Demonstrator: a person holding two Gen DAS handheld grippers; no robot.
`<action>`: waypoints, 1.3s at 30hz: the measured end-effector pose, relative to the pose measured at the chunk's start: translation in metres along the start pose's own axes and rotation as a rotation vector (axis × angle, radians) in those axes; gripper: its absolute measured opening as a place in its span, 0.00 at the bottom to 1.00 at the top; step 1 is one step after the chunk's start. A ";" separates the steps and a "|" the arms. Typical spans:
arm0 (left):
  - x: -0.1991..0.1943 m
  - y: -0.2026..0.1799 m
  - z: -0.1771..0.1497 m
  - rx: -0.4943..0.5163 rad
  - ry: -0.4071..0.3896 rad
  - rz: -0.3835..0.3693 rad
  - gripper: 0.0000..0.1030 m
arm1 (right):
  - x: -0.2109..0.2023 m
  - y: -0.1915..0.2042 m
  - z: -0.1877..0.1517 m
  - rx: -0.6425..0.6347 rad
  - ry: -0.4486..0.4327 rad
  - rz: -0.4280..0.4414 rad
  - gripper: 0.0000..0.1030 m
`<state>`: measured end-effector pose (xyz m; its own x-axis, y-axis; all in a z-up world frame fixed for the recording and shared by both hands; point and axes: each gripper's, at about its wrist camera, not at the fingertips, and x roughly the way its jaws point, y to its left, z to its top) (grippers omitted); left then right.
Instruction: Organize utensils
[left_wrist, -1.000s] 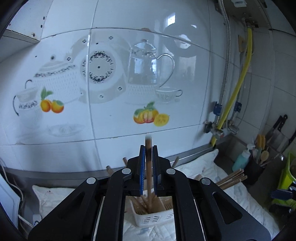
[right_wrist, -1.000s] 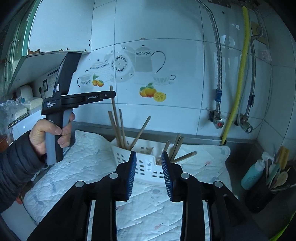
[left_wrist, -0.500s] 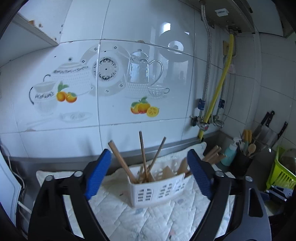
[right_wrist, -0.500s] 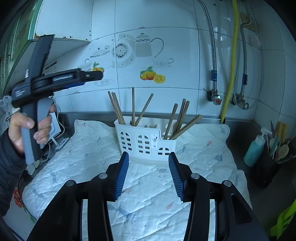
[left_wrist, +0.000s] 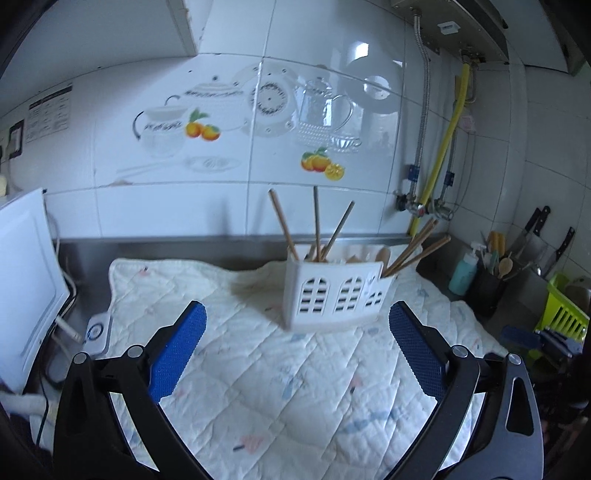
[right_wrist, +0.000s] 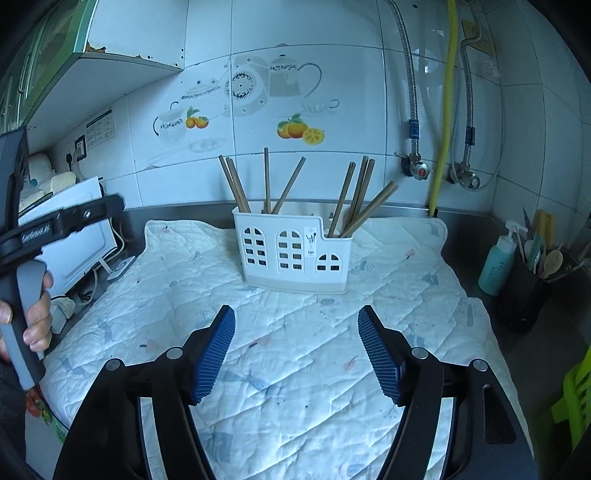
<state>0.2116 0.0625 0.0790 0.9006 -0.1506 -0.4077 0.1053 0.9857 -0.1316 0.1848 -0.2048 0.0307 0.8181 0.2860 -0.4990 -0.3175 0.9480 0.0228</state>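
A white plastic utensil holder (left_wrist: 332, 295) (right_wrist: 291, 254) stands on the quilted mat near the wall. Wooden chopsticks (left_wrist: 316, 221) (right_wrist: 266, 181) lean in its tall left section. More chopsticks (right_wrist: 354, 199) lean in the low right section. My left gripper (left_wrist: 296, 306) hovers in front of the holder, its jaws opening wide with nothing between them. My right gripper (right_wrist: 296, 310) also hangs short of the holder, its jaws opening and empty. In the right wrist view a hand (right_wrist: 35, 325) grips the left tool's handle at the far left.
The quilted mat (right_wrist: 295, 369) covers the counter. At the right stand a teal spray bottle (right_wrist: 496, 262), a dark pot of utensils (right_wrist: 528, 291), knives (left_wrist: 535, 225) and a green rack (left_wrist: 565, 317). A white appliance (left_wrist: 26, 277) with cables sits at the left.
The left gripper let go of a chopstick, which now stands in the holder, opened wide and drew back and down. The right gripper's jaws widened as it backed away from the holder.
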 end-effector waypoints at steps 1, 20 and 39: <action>-0.004 0.001 -0.008 0.001 0.010 0.006 0.95 | -0.001 0.000 -0.003 0.005 0.000 -0.004 0.70; -0.026 0.006 -0.068 -0.011 0.081 0.048 0.95 | -0.006 0.009 -0.034 0.020 0.020 -0.024 0.85; -0.030 -0.003 -0.070 0.035 0.039 0.060 0.95 | -0.007 0.011 -0.032 0.007 0.013 -0.036 0.87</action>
<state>0.1552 0.0584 0.0285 0.8885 -0.0935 -0.4492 0.0669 0.9950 -0.0748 0.1599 -0.2015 0.0065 0.8225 0.2502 -0.5108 -0.2846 0.9586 0.0112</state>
